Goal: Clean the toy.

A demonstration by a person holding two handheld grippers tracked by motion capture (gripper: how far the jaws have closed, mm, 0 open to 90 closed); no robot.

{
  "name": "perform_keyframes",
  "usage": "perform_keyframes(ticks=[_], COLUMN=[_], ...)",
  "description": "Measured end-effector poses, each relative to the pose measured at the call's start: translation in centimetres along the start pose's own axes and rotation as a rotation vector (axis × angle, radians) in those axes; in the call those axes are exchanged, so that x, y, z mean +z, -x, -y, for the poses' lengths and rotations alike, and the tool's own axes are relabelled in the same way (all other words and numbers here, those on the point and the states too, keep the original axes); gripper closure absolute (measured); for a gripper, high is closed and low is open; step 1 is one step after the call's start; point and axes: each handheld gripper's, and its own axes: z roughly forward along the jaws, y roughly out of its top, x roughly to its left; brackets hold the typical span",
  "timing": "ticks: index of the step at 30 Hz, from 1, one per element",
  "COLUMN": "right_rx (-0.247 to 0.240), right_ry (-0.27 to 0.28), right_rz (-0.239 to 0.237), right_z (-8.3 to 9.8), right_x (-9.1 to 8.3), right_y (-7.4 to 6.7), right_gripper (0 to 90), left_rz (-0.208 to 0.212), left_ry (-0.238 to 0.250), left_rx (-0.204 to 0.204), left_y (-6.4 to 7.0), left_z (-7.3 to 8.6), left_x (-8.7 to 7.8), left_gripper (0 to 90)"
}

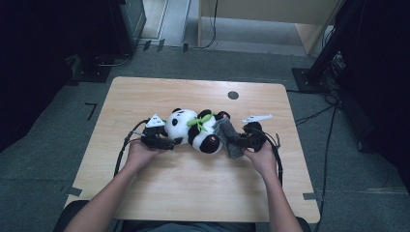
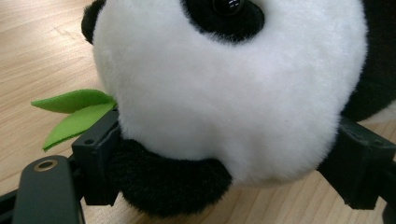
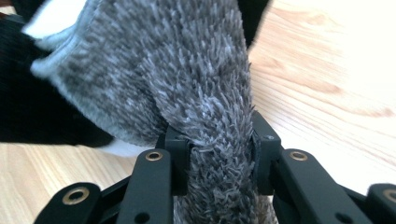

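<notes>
Nearest, person's forearms (image 1: 116, 191): entering from the bottom of the high view, one hand on each gripper.
Light wooden table (image 1: 159, 193): bearing everything; mostly bare around the work.
Black-and-white plush panda with green felt leaves (image 1: 193, 126): lying at mid-table between both grippers; leaves (image 2: 74, 112) poking out by the head.
Grey shaggy microfibre cloth (image 1: 232, 140): draped against the panda's right end, bunched toward the right hand.
Left gripper (image 1: 162, 141): jaws spread wide, pressing both sides of the panda's head (image 2: 224, 93); a steadying hold.
Right gripper (image 3: 219, 154): pinching a thick fold of cloth, nearly closed.
Step, by judgement: wiping the toy with the cloth.
Doing it well: head kept pinned, short strokes along the plush, grip kept firm on the fold, cloth kept off the leaves.
</notes>
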Motion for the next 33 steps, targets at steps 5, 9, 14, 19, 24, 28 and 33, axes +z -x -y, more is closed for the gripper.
perform_keyframes(ticks=[5,9,14,19,24,28,33], right_rx=[0.033,0.074,0.062,0.009,-0.055,-0.069,-0.077], right_ry=[-0.018,0.03,0.135,0.201,0.195,0.167,0.106], right_rz=[0.037,0.049,0.033,0.0,-0.033,-0.081,-0.094], right_z=[0.3,0.2,-0.9,-3.0,-4.8,-5.4,-5.0], right_x=[-0.5,-2.2,-4.6,-5.8,-4.4,-2.3,-0.1], right_y=[0.9,1.9,1.2,-0.9,-3.0,-4.2,-4.5], right_gripper=[68.7,69.0,69.0,69.0,68.9,68.8,68.0], left_rz=[0.002,0.002,0.003,0.003,0.006,0.007,-0.006], left_ry=[0.002,0.003,0.004,0.008,0.014,0.018,0.008], left_rx=[-0.006,-0.008,-0.004,-0.004,-0.001,-0.005,0.028], left_y=[-0.1,-0.1,-0.1,-0.1,-0.1,-0.1,0.0], left_z=[0.0,0.0,0.0,0.0,0.0,0.1,0.2], left_x=[0.0,0.0,0.0,0.0,0.0,0.0,0.1], left_gripper=[14.0,13.9,13.4,12.9,12.5,12.4,11.9])
